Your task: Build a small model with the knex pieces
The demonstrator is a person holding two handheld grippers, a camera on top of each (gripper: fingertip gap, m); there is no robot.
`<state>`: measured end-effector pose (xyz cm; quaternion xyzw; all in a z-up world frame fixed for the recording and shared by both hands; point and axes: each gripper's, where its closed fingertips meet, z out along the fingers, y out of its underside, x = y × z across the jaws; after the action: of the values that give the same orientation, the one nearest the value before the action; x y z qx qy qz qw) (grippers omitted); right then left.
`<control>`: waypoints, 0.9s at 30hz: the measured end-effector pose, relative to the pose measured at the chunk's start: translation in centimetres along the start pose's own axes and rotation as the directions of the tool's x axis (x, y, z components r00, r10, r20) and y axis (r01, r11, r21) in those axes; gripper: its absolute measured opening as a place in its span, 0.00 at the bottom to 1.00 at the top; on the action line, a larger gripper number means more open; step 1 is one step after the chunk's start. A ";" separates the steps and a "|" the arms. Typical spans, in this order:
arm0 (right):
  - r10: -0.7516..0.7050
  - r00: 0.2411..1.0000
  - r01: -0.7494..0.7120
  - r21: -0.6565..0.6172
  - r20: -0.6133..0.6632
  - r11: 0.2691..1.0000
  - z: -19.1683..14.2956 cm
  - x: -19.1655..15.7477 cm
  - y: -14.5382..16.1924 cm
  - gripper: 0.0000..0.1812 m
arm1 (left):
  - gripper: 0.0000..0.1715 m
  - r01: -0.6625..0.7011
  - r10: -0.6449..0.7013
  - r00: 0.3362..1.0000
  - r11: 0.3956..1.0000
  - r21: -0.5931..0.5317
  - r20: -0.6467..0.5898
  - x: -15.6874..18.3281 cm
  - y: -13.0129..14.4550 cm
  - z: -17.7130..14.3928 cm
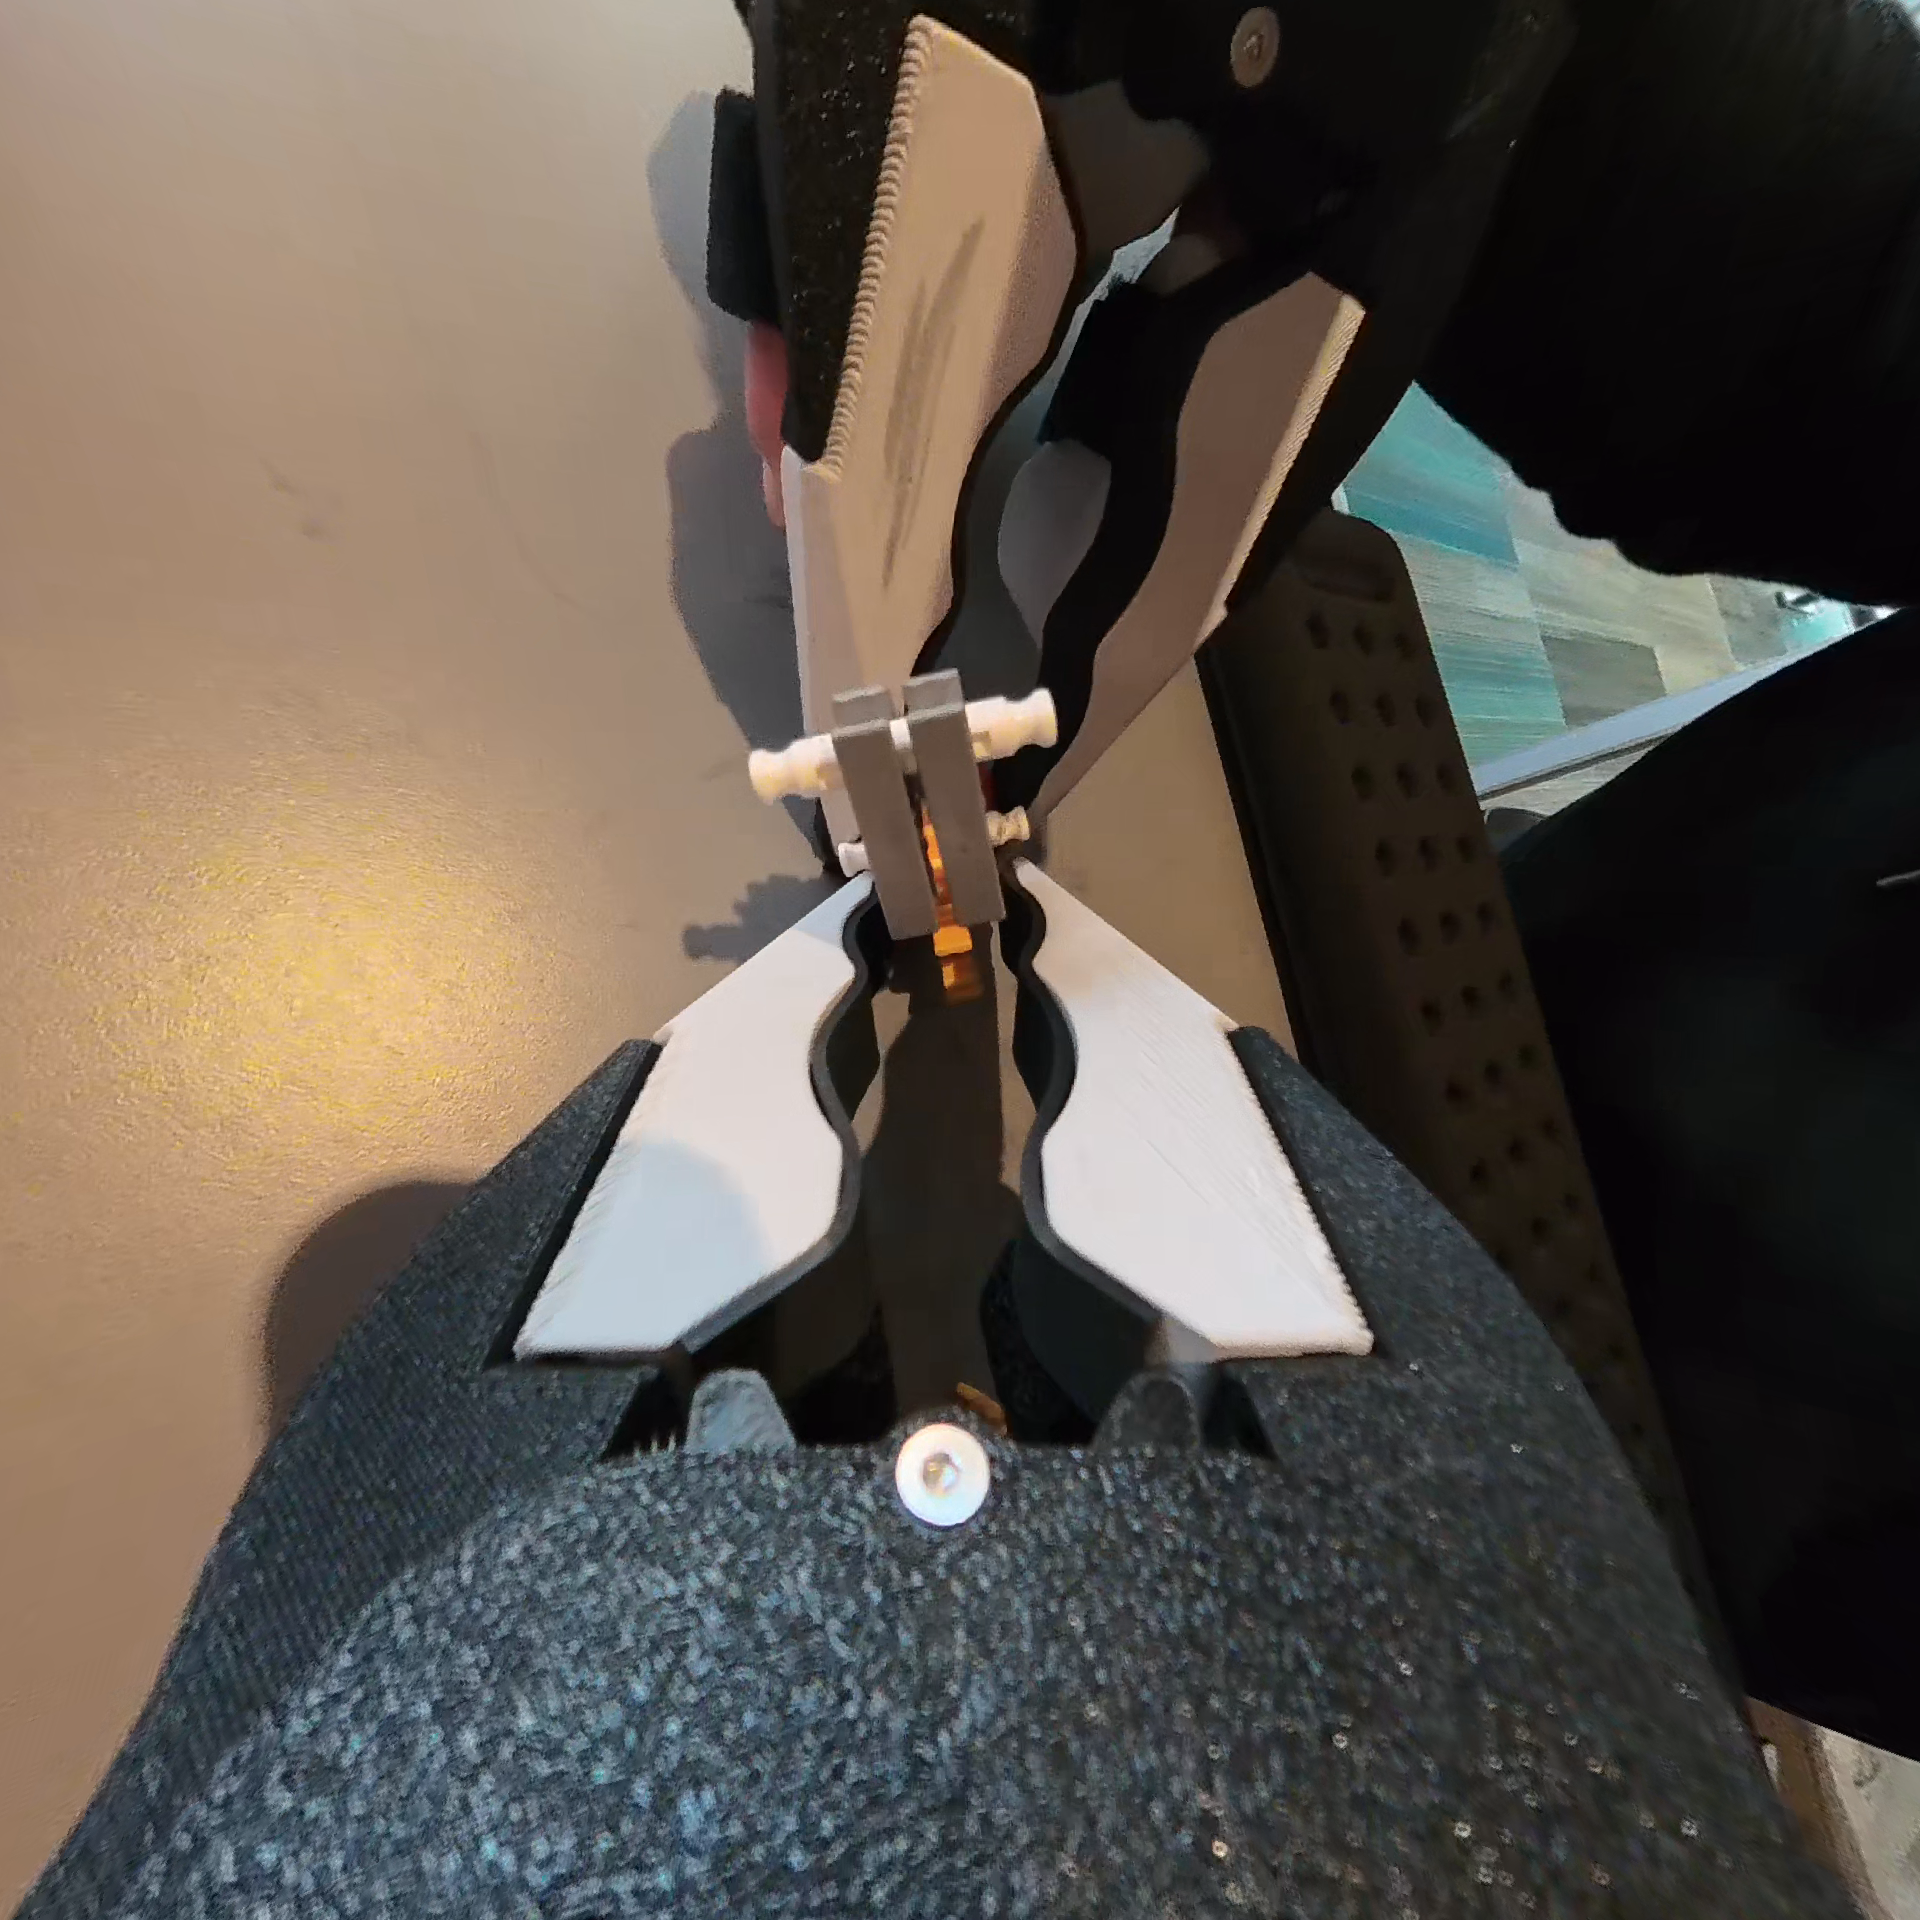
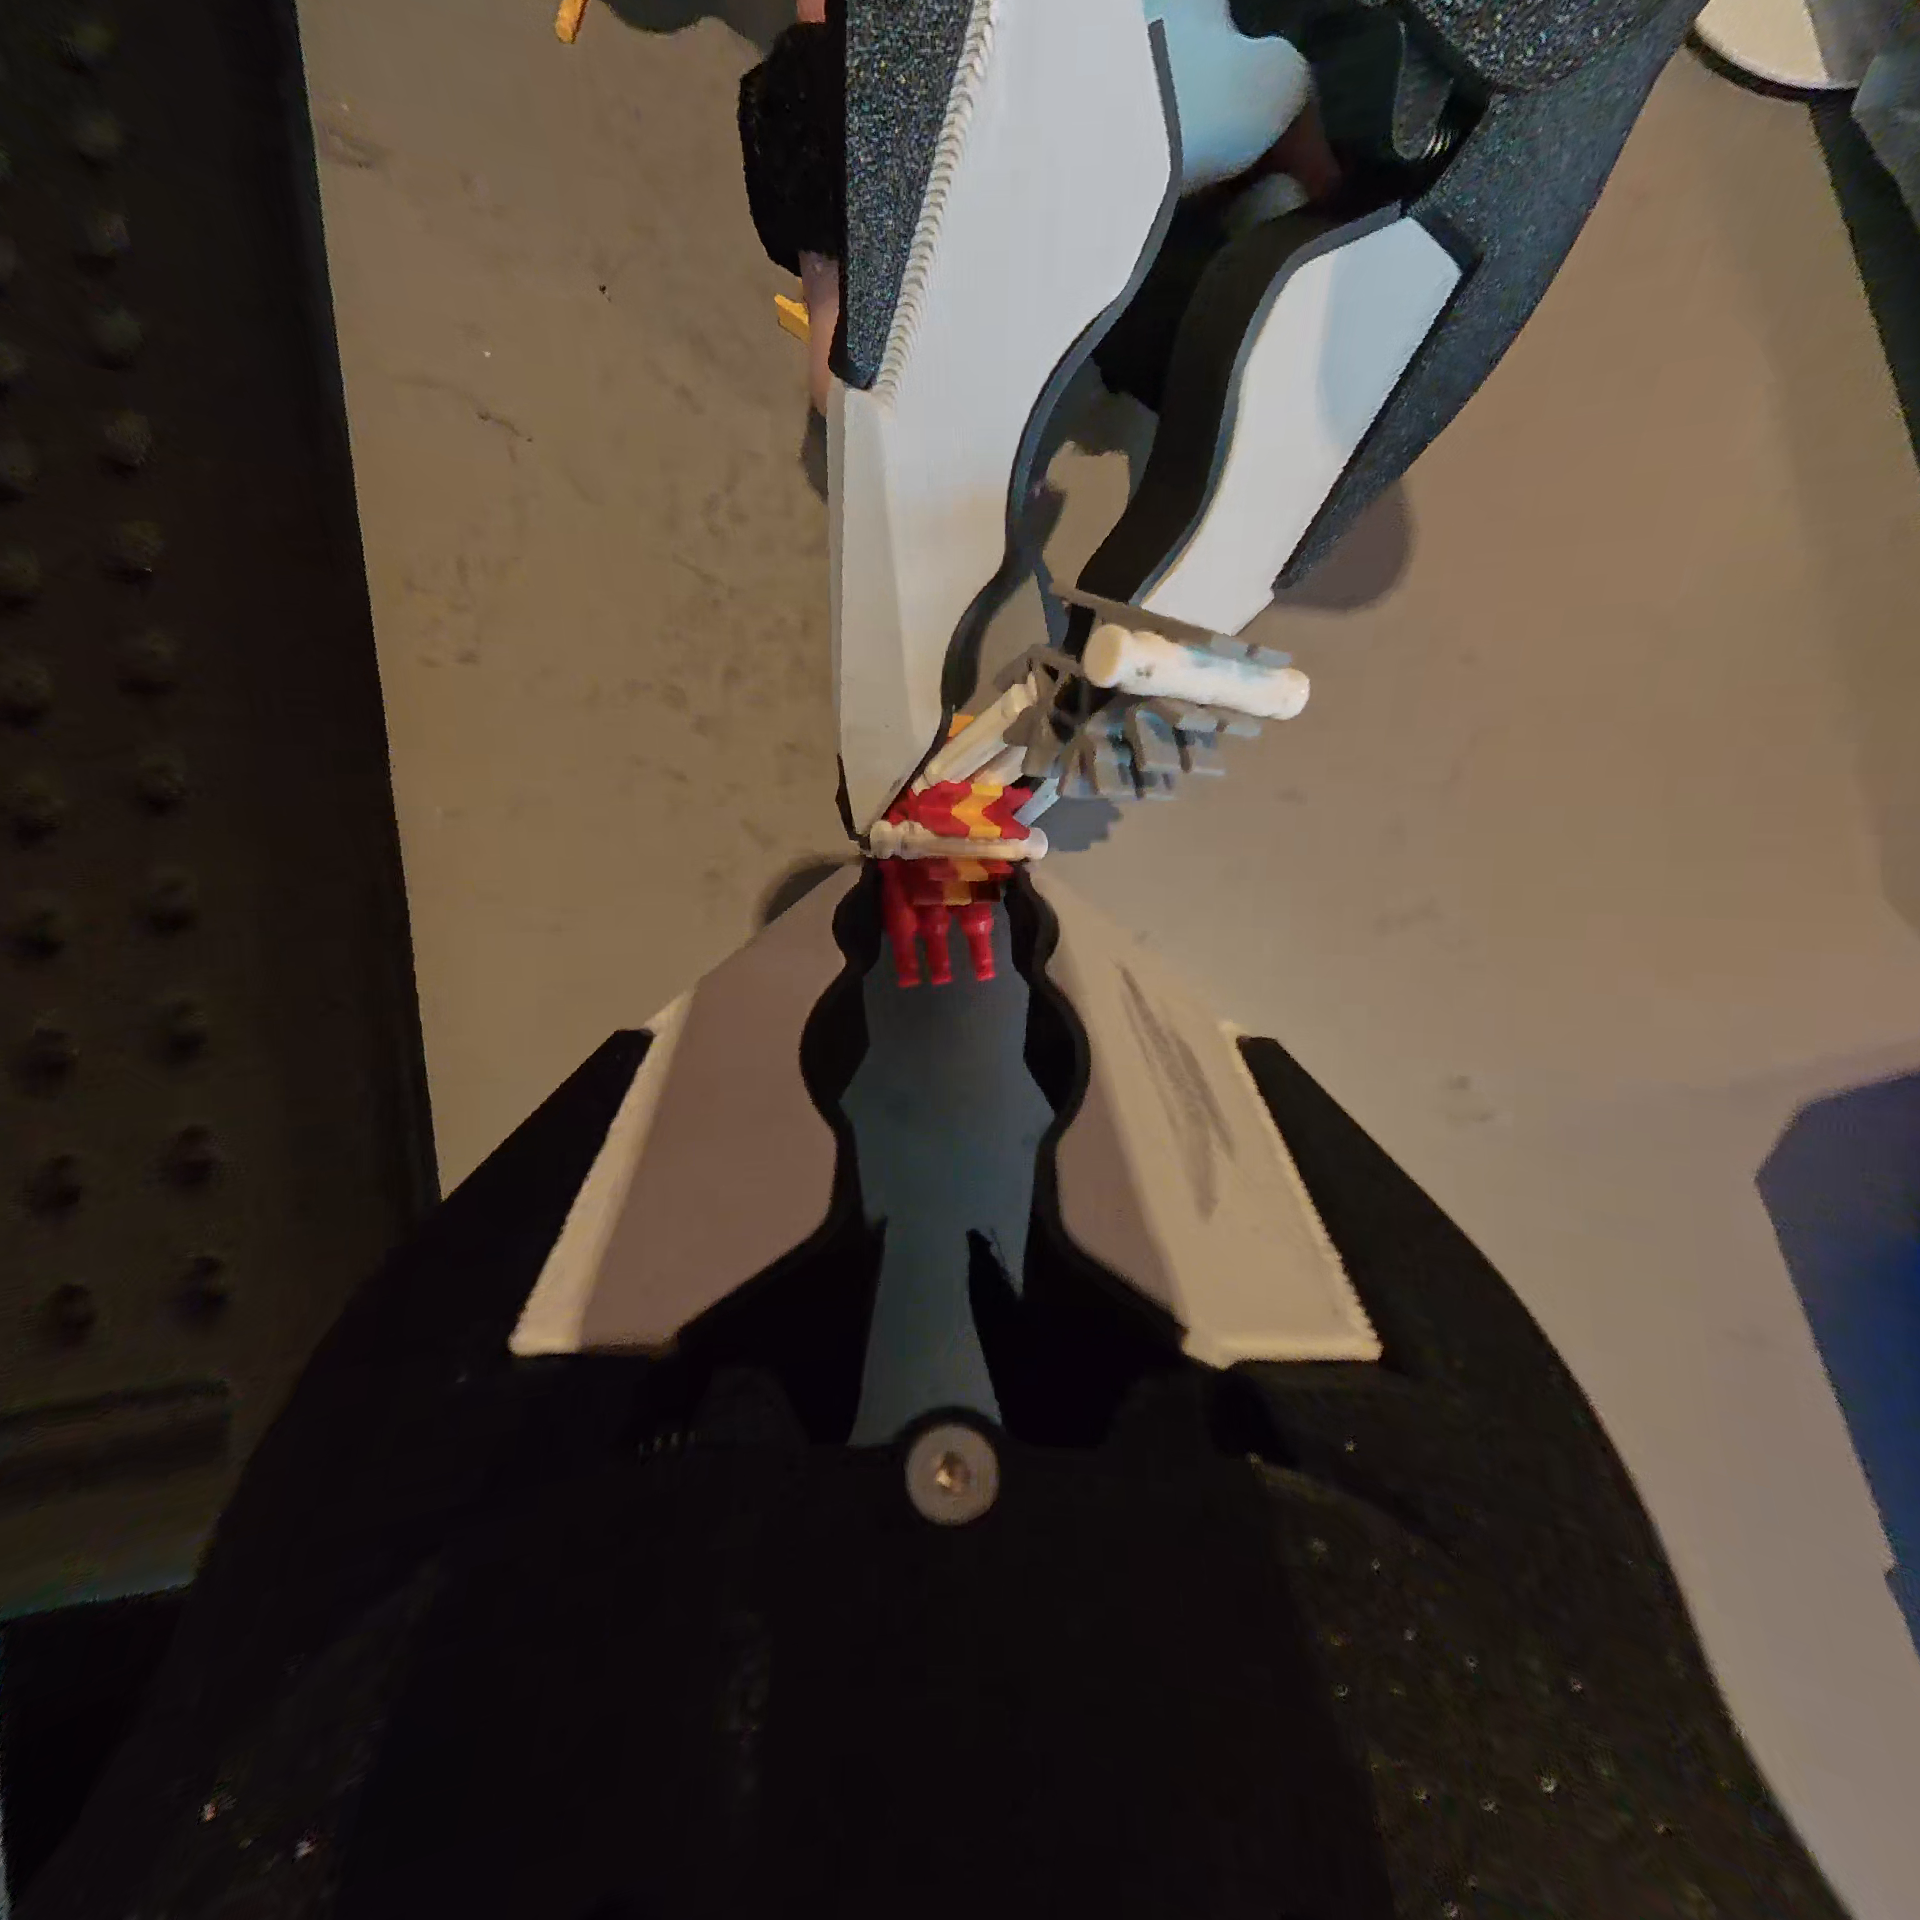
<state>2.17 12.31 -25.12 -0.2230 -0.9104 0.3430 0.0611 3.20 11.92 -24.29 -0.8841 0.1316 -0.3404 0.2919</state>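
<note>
**Between two claw tips, one small brick build**

Right at the meeting point of both claws sits a small toy-brick assembly [image 1: 920,821], lifted off the tan table [image 1: 312,727]. The left claw [image 1: 935,914] is clenched on its near end, where two grey bars [image 1: 873,821] run lengthwise away from that claw, straight along its fingers, with white pins [image 1: 800,771] sticking out crosswise to either side and an orange piece [image 1: 951,961] showing in the gap between the bars. The right claw [image 2: 940,883] comes in from the opposite end, nearly nose to nose with the left, and is clenched on a red and yellow block [image 2: 951,883] whose red pegs point back toward its own body. Beyond that block, just past the right claw's tips and beside the left claw's fingers, a grey toothed part [image 2: 1132,748] and a white rod [image 2: 1195,665] jut off to that claw's right. Off to the left claw's right stands a black perforated chair back [image 1: 1434,935].
</note>
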 end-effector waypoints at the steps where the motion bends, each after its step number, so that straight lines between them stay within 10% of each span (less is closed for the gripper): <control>1: -0.007 1.000 0.007 -0.007 0.009 1.000 0.0 0.0 0.0 0.13 | 0.11 -0.002 0.002 1.000 1.000 0.001 0.002 0.0 0.0 0.0; 27: -0.048 0.988 0.070 -0.146 0.147 0.987 0.0 0.2 0.1 0.11 | 0.09 -0.115 0.117 0.961 0.993 -0.022 0.249 -0.4 -0.2 0.2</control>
<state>2.06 12.49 -25.20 -0.1748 -0.9421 0.2861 -0.0111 3.02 12.34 -24.47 -0.9117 0.1467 -0.2083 0.3223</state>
